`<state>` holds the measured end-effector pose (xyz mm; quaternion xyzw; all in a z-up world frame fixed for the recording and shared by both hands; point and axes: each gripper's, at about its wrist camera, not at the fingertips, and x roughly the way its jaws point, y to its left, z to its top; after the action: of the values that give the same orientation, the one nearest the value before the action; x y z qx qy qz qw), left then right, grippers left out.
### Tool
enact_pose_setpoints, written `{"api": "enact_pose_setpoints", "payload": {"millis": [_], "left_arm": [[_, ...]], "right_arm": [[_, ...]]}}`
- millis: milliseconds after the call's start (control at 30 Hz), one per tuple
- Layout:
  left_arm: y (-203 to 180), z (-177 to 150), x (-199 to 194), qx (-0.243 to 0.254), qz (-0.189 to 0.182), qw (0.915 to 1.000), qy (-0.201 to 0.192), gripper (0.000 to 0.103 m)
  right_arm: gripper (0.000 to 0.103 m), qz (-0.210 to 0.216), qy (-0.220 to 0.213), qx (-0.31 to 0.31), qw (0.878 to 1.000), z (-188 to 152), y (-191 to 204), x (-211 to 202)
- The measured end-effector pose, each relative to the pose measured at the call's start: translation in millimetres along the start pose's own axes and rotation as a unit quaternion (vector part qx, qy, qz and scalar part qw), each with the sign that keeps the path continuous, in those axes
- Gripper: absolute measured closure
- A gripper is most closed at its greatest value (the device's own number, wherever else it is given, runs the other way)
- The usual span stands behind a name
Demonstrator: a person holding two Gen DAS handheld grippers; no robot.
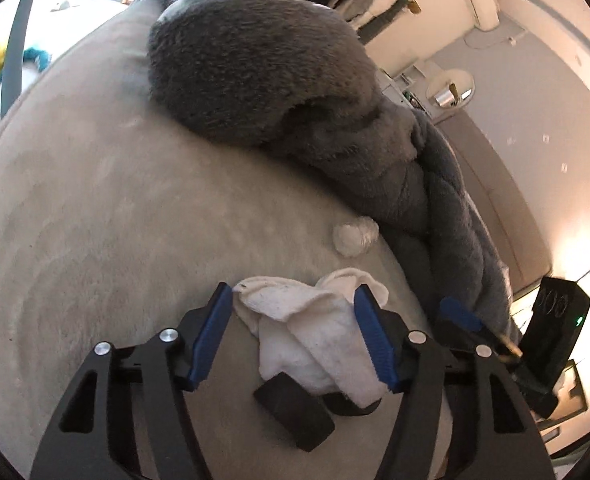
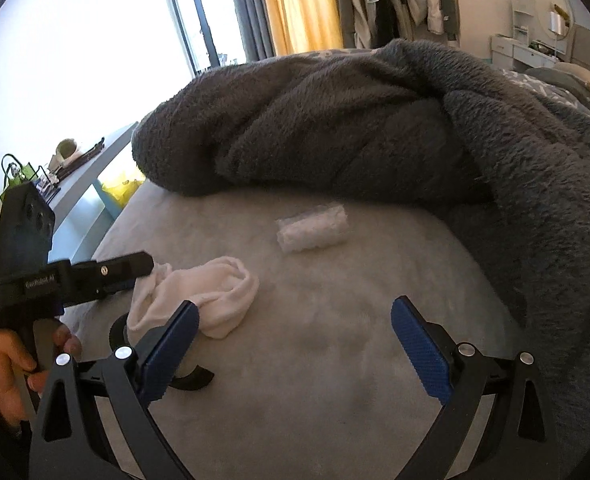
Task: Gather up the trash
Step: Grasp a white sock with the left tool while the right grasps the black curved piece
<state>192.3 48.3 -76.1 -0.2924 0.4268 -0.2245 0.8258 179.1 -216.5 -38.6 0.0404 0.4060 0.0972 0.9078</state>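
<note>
A crumpled white cloth [image 1: 315, 332] lies on the grey bed sheet [image 1: 95, 220]. My left gripper [image 1: 293, 300] is open, its blue fingers on either side of the cloth. The cloth also shows in the right wrist view [image 2: 211, 300], with the left gripper [image 2: 107, 276] beside it. A small white wad of tissue [image 1: 353, 236] lies farther on, near the blanket; the right wrist view shows it as a rolled wad [image 2: 313, 230]. My right gripper [image 2: 295, 316] is open and empty, above bare sheet [image 2: 335, 360], short of the wad.
A dark grey fleece blanket [image 1: 263, 76] is heaped on the bed behind the trash [image 2: 355, 128]. A black strap [image 1: 295, 408] lies under the cloth. A blue shelf [image 2: 95, 168] with small items stands at the bed's left. A window, curtains and hanging clothes are behind.
</note>
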Motion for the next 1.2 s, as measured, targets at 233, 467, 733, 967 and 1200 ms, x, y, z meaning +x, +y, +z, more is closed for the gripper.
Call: {"api": "enact_pose_setpoints", "payload": {"millis": [233,467,733,967,1200], "left_arm": [[6.3,1.4,-1.1,-0.016,-0.013,0.9998,0.007,0.036],[7.7,1.7,4.4,-0.006,0.001,0.9998,0.018,0.08],[2.2,6.2,-19.2,0.032,0.005,0.9995,-0.002,0.093],[4.7,13.9,-48.3,0.049,0.021,0.998,-0.033,0.094],[11.2,23.1,-69.0,0.043,0.027,0.997,-0.058,0.094]], "right_arm": [[0.005,0.029,0.012,-0.016,0.999,2.5,14.0,11.1],[0.005,0.045,0.029,-0.031,0.998,3.9,32.5,24.9],[0.005,0.013,0.016,0.025,0.999,14.2,16.6,26.2],[0.005,-0.007,0.014,0.032,0.999,20.8,16.8,33.8],[0.005,0.002,0.03,0.023,0.999,20.5,35.5,51.1]]}}
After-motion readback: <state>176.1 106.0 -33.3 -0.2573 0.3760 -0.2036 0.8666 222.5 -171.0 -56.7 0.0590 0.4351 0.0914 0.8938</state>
